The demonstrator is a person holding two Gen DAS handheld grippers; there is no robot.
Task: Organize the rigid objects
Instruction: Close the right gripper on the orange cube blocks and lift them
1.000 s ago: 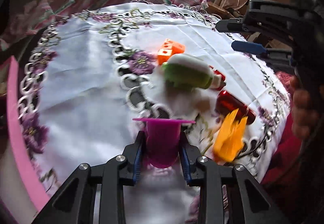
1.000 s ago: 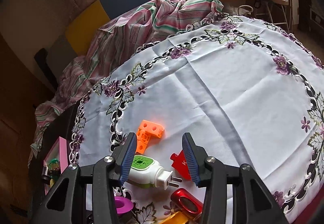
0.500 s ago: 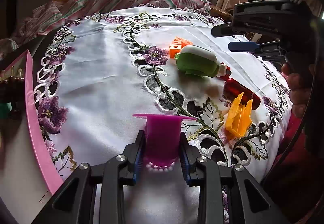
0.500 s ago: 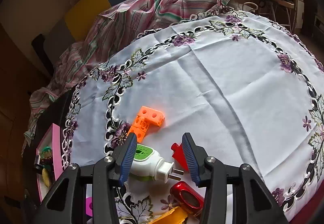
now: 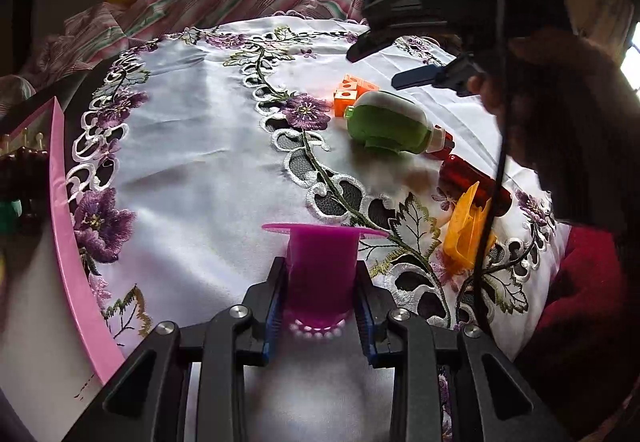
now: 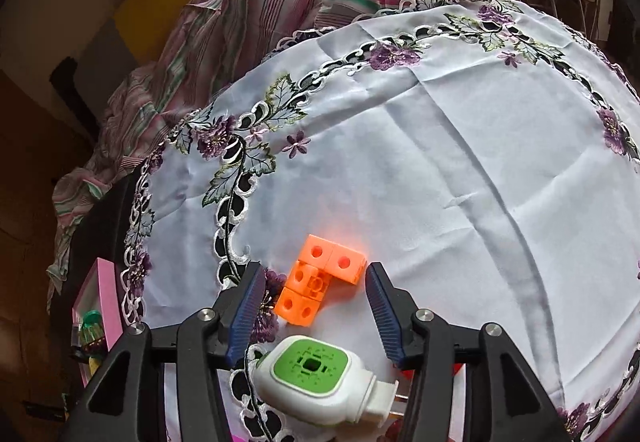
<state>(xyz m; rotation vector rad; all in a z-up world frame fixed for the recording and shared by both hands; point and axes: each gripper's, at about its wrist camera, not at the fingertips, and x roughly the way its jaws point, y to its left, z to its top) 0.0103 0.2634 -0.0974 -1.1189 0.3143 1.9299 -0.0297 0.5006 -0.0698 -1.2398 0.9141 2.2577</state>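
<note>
My left gripper [image 5: 320,292] is shut on a purple plastic spool [image 5: 321,266], held over the near edge of the table. My right gripper [image 6: 316,286] hovers above the orange block piece [image 6: 320,280]; its jaws are opening and the blocks show between them, untouched. The green and white plug-in device [image 6: 316,382] lies just below that gripper. In the left wrist view the same device [image 5: 390,128], the orange blocks [image 5: 352,92], a red object [image 5: 472,178] and an orange-yellow clip [image 5: 466,230] lie in a row, with the right gripper [image 5: 424,54] and the hand holding it above them.
A pink-rimmed bin [image 5: 68,234] with small items stands off the table's left edge, also the pink bin [image 6: 100,306] in the right wrist view. A white embroidered tablecloth [image 6: 460,162] covers the round table. A striped cloth [image 6: 280,2] drapes over chairs behind.
My right gripper has moved forward and down, from over the plug-in device to over the orange blocks, and its jaws have widened. The left gripper keeps the purple spool, barely moved.
</note>
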